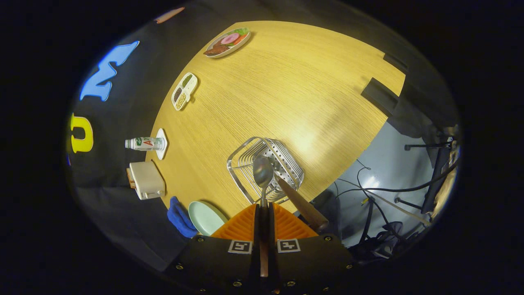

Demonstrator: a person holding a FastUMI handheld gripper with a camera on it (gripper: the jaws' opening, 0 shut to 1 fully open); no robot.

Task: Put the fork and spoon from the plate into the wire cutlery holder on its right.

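My gripper (263,211) is shut on the spoon (263,174), whose handle runs back between the two fingers. The spoon's metal bowl points forward and hangs over the open top of the wire cutlery holder (245,162), which stands on the wooden table (286,90). A utensil with a brown wooden handle (303,205) leans out of the holder on the right side; its head is hidden inside the wires. The pale green plate (204,217) lies left of the fingers, near the table's edge, with nothing visible on its exposed part.
A blue cloth (179,217) lies beside the plate. Along the table's far-left edge stand a white box (146,179), a lying bottle (145,143) on a small white dish, a divided tray (184,91) and a food plate (227,42). Cables and stands cover the floor to the right.
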